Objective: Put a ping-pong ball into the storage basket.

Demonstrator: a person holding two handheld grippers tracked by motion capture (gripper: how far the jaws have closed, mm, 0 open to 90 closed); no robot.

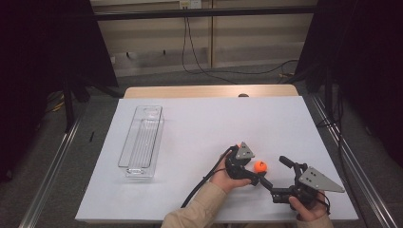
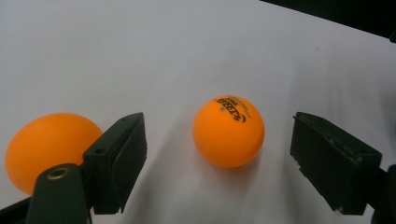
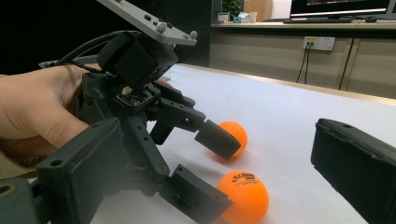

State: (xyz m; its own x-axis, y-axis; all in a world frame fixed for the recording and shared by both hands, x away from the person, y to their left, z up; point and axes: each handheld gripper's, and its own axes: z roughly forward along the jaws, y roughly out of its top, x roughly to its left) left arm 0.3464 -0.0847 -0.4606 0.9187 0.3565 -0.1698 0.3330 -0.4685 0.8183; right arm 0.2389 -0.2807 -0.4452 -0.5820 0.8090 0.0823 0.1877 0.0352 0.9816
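Observation:
An orange ball with black print (image 2: 228, 131) lies on the white table between the jaws of my left gripper (image 2: 219, 140), which stands open; neither pad touches it. A second, plain orange ball (image 2: 44, 147) rests just outside the left-hand jaw. Seen from the right gripper view, the printed ball (image 3: 243, 194) is the nearer one and the plain ball (image 3: 235, 133) sits behind the left gripper's (image 3: 210, 165) far jaw. My right gripper (image 3: 219, 154) is wide open with nothing gripped, facing both balls. From above, one orange ball (image 1: 260, 166) shows between the left gripper (image 1: 255, 173) and the right gripper (image 1: 273, 171).
A long clear plastic tray (image 1: 138, 172) lies on the left part of the white table sheet (image 1: 204, 118). The table's front edge is close under both hands. Cables trail on the floor beyond the far edge.

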